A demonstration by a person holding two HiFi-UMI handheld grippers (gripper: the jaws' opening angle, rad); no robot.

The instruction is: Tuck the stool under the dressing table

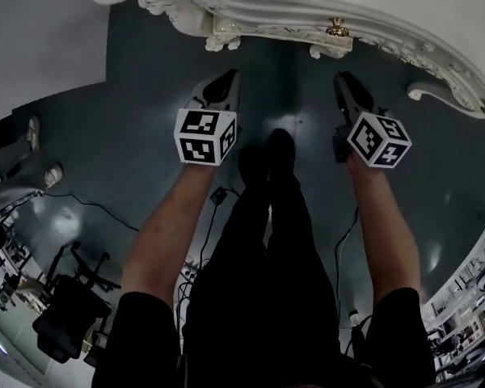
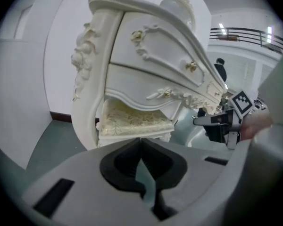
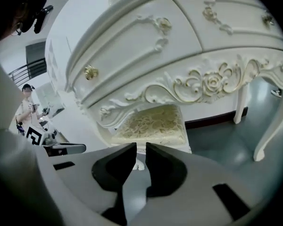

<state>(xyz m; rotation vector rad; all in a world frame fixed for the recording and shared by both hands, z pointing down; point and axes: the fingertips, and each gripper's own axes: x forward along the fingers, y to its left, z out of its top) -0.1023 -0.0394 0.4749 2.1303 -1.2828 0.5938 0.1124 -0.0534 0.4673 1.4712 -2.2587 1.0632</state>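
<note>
The white carved dressing table [image 1: 307, 10] fills the top of the head view. The stool [image 2: 132, 119], with a cream patterned seat, stands under it between its legs; it also shows in the right gripper view [image 3: 155, 124]. In the head view the stool is hidden by the tabletop. My left gripper [image 1: 226, 78] hangs over the grey floor in front of the table, and its jaws [image 2: 140, 140] are shut with nothing in them. My right gripper [image 1: 342, 78] hangs level with it to the right. Its jaws [image 3: 140, 147] stand a narrow gap apart and are empty. Neither gripper touches the stool.
A curved table leg [image 1: 436, 91] stands at the right. A black cable [image 1: 89, 204] runs over the floor at the left, near another person's shoes [image 1: 44, 172] and an office chair [image 1: 65, 314]. My own legs stand between the two grippers. A person [image 3: 26, 102] stands far behind.
</note>
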